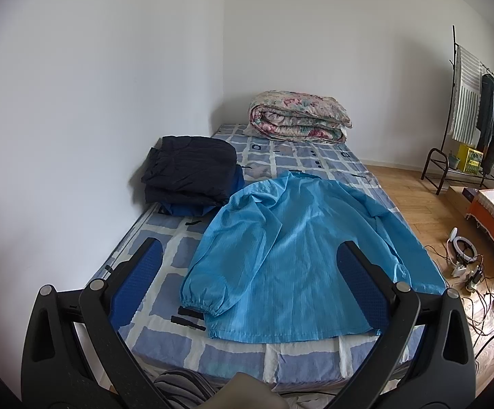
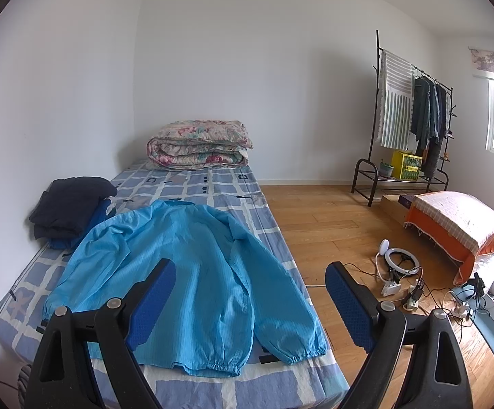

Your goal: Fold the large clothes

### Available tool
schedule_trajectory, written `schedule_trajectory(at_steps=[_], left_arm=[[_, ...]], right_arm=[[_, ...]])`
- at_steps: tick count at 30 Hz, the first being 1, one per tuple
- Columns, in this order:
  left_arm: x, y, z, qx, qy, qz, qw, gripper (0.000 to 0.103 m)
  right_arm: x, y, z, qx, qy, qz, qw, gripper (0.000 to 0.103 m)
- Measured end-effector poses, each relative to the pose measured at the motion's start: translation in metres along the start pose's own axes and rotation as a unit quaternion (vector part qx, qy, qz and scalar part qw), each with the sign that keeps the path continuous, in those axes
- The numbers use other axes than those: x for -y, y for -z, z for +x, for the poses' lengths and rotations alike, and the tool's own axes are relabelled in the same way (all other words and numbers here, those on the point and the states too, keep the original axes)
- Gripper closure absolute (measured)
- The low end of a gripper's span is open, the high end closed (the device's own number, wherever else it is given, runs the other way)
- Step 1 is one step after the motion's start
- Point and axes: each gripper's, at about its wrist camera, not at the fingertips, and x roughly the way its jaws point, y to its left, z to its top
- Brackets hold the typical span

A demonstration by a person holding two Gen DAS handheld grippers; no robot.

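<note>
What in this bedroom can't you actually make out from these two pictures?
- Blue garment, left view: buried under the folded dark clothing.
- Blue jacket front, both views: it faces the bed.
- Yellow box print, right view: too small.
- Striped object, left view: cut off by the bottom edge.

Ahead of my grippers I see a bright sky-blue jacket [image 1: 291, 255] on a bed sheet [image 1: 301, 162] checked in blue and white. Beyond it sits a pink floral quilt [image 2: 199, 145], and to my left a navy folded pile [image 1: 189, 170] over something royal blue. My finger pads [image 2: 151, 306] are dimpled blue on black arms.
</note>
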Motion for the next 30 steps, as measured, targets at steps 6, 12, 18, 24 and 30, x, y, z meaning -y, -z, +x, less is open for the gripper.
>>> schedule_trajectory(at_steps=[6, 12, 18, 24, 30], left_arm=[[-0.004, 0.001, 0.001, 0.001, -0.004, 0.001, 1.0000, 0.000], [-0.017, 0.010, -0.001, 0.001, -0.024, -0.001, 0.9997, 0.000], [-0.039, 0.013, 0.014, -0.004, -0.061, -0.004, 0.9981, 0.000], [-0.081, 0.021, 0.036, -0.019, -0.080, -0.029, 0.9962, 0.009], [-0.121, 0.032, 0.064, -0.067, -0.056, -0.088, 0.9923, 0.027]], right_arm=[[-0.004, 0.005, -0.004, 0.002, -0.004, -0.001, 1.000, 0.012], [-0.008, 0.007, -0.006, 0.007, -0.010, -0.003, 1.000, 0.012], [-0.003, 0.010, -0.008, 0.007, -0.024, 0.002, 1.000, 0.010], [-0.004, 0.009, -0.007, 0.016, -0.031, -0.009, 0.999, 0.009], [-0.014, 0.006, -0.001, 0.045, -0.060, 0.001, 0.997, 0.007]])
